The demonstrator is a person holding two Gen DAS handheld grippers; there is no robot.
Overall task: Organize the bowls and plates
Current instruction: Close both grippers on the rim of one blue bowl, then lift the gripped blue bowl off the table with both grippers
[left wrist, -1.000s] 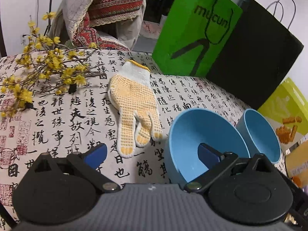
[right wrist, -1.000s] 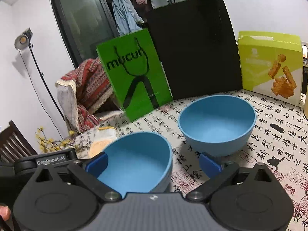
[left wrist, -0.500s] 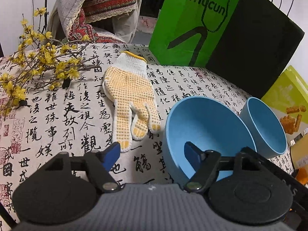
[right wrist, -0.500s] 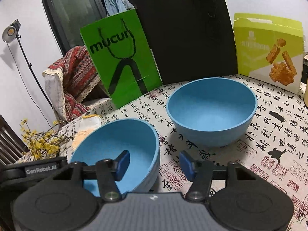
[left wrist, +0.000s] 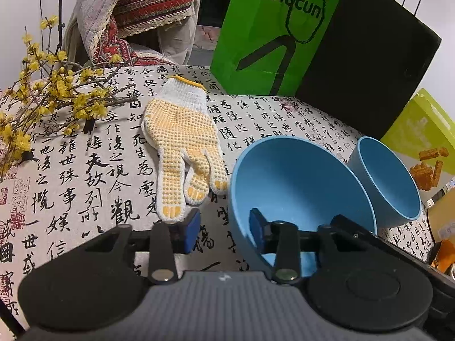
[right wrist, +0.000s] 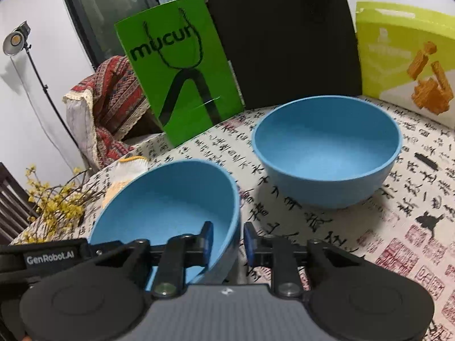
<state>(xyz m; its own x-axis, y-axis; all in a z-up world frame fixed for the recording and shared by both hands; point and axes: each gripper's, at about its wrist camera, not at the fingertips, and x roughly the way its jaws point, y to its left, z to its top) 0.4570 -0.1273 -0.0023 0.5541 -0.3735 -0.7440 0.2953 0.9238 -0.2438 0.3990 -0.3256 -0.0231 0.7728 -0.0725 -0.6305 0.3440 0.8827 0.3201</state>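
Since a second before, both pairs of jaws had swung in from wide open to straddle opposite walls of the near bowl, and the right gripper had dropped closer to it.

In the right wrist view the near bowl sat at 7 o'clock on the table, its right wall between the right gripper's blue pads, one inside, one outside. The jaws were closing, nearly on the wall; whether they pressed it I could not tell. The left gripper straddled the bowl's left wall, its jaws also closing with a gap left on the outer side.

The far bowl stood apart at 1 o'clock, upright. In the left wrist view a glove lay at 11 o'clock just beside the near bowl, yellow flowers at 9 o'clock. A green bag, a black bag and a yellow-green box stood behind at 12 o'clock.
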